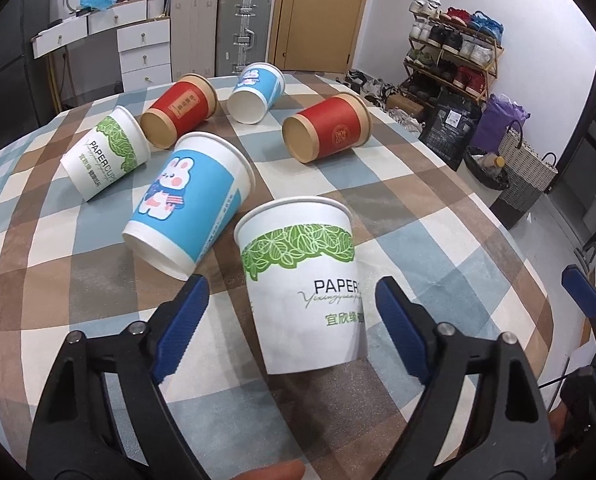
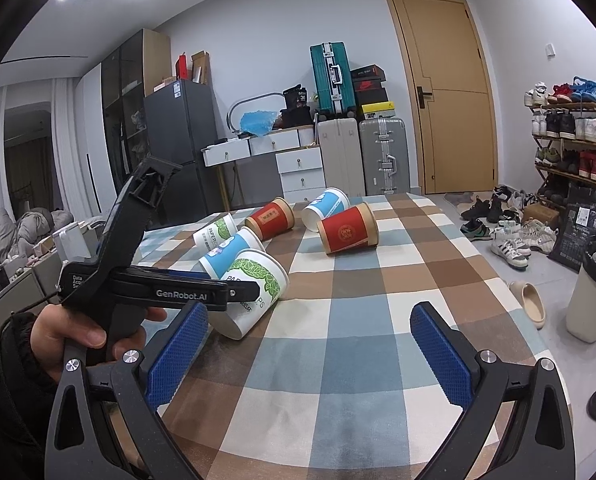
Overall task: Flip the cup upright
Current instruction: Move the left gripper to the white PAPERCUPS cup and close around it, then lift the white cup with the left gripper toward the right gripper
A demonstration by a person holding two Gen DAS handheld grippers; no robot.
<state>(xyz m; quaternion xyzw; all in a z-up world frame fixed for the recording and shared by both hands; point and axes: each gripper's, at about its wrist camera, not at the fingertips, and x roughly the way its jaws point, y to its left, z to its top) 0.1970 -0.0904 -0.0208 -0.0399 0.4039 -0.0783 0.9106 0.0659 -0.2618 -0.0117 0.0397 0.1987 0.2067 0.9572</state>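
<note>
Checked cloth in brown, blue and cream (image 1: pixel 438 216) covers the table, with six paper cups lying tipped on it. Nearest is the white paper cup with a green leaf band (image 1: pixel 302 280), on its side between the spread, empty blue pads of the left gripper (image 1: pixel 287 322), neither pad touching it. The right gripper (image 2: pixel 310 354) hangs over bare cloth, jaws wide apart, holding nothing. Thin paper like this is likely light and easily crushed, and may slide; a gentle pinch across the mid-wall, below the rolled rim, looks safest.
</note>
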